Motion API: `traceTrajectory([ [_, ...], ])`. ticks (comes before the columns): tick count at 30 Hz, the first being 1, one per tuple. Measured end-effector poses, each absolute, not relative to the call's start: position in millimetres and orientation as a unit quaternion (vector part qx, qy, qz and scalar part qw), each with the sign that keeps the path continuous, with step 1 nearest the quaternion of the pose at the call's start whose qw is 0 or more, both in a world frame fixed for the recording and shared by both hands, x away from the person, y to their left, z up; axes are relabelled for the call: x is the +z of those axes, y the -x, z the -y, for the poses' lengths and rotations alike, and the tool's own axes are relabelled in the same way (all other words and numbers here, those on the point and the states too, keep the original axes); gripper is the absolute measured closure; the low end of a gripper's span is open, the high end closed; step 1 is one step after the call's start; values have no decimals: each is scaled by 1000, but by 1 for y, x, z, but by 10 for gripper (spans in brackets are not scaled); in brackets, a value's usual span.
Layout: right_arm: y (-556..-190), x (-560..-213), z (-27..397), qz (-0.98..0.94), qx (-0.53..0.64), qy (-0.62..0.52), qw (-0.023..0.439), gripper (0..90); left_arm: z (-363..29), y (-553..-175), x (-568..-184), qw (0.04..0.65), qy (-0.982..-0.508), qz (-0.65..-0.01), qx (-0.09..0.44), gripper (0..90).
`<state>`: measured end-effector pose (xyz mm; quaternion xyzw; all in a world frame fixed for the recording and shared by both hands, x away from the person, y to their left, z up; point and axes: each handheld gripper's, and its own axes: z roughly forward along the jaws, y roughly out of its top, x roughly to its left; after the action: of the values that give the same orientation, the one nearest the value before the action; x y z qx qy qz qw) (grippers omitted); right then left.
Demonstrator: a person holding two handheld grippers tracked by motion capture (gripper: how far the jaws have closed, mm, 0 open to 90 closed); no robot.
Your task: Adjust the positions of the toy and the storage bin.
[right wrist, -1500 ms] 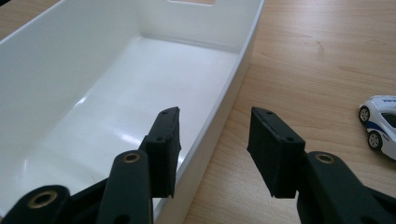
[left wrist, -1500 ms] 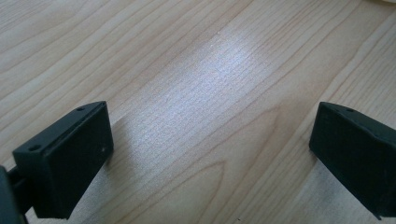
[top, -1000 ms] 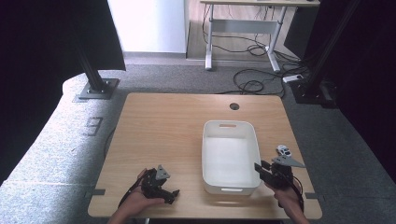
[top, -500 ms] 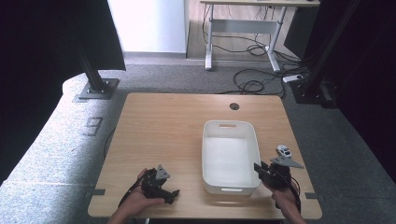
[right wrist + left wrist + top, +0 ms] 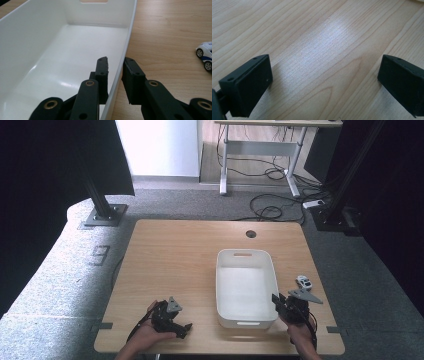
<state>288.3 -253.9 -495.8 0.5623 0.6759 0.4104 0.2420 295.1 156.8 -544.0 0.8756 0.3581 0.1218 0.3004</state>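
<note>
The right hand-held gripper, whose jaws have just been closing, straddles the right wall of the empty white bin near the worktop's front edge, apparently to drag it leftward over bare wood, where the left hand-held gripper rests released, a toy car just right.

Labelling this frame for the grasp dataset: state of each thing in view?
bin: upright on the table, empty, its right wall between the right gripper's jaws.
right gripper: straddles that wall, one jaw inside and one outside; jaws have just been closing, pressing on it.
left gripper: open, nothing between the jaws, bare wood below.
toy car: on its wheels on the table, right of the bin, untouched.
</note>
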Motion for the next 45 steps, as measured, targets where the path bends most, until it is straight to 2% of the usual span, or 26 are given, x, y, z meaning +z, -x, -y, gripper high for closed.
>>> traceTrajectory([
  [14,-287,-497,250,-652,413,-588,244,780,-157,-295,-544,299,-876,-359,122,0],
  [45,-297,-496,218,-650,404,-591,254,779,-156,-295,-544,298,-875,-362,123,0],
])
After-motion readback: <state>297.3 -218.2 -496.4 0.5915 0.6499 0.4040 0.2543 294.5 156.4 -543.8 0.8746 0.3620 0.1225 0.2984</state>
